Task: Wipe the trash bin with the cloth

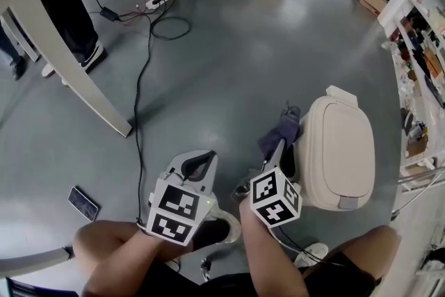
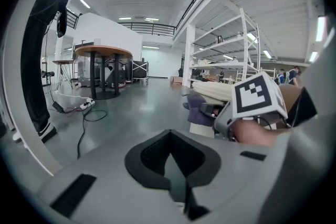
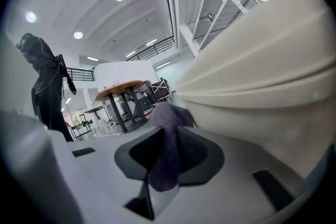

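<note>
A cream trash bin (image 1: 341, 153) with a shut lid stands on the grey floor at the right. My right gripper (image 1: 278, 149) is shut on a purple cloth (image 1: 280, 132), which lies against the bin's left side. In the right gripper view the cloth (image 3: 167, 144) hangs between the jaws and the bin (image 3: 262, 92) fills the right side. My left gripper (image 1: 200, 165) is held to the left of the bin, shut with nothing in it. The left gripper view shows its jaws closed together and, beyond them, the cloth (image 2: 198, 110) and the bin (image 2: 220, 91).
A black cable (image 1: 139, 80) runs from a power strip (image 1: 156, 0) across the floor toward me. A phone (image 1: 83, 203) lies at the left, near a slanted white beam (image 1: 62, 59). A person's legs (image 1: 76, 17) stand behind it. Shelving (image 1: 424, 45) lines the right edge.
</note>
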`<state>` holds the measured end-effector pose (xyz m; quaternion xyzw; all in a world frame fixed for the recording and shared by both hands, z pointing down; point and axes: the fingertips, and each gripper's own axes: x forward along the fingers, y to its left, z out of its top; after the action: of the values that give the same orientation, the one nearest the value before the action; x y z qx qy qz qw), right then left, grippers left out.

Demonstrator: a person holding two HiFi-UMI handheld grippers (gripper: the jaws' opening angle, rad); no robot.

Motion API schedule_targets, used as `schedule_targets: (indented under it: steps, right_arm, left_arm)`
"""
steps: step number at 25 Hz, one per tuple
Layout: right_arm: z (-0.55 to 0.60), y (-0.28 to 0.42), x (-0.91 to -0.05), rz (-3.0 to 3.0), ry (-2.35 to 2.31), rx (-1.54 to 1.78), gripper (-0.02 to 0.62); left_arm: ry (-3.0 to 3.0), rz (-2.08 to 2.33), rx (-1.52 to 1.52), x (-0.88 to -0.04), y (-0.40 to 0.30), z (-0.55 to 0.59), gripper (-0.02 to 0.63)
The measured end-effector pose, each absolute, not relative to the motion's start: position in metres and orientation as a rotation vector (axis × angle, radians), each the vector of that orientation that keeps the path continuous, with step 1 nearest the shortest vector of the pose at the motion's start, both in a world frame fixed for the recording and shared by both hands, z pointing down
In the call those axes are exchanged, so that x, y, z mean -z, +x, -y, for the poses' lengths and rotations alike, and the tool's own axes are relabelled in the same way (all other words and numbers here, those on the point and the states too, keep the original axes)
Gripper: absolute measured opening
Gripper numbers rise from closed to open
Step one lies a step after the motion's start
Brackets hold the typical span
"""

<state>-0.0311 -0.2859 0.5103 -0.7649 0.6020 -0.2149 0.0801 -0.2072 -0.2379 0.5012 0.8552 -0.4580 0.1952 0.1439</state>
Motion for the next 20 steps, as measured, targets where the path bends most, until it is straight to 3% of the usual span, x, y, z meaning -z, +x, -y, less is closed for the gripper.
schedule_targets:
  steps: [20]
  right_arm:
    - [0.314,-0.016,-0.664,-1.778,-2.569,1.025,0.08]
  left_arm:
    - [2.46,1.282,-0.57,-0.509,-0.2,0.236,-0.003]
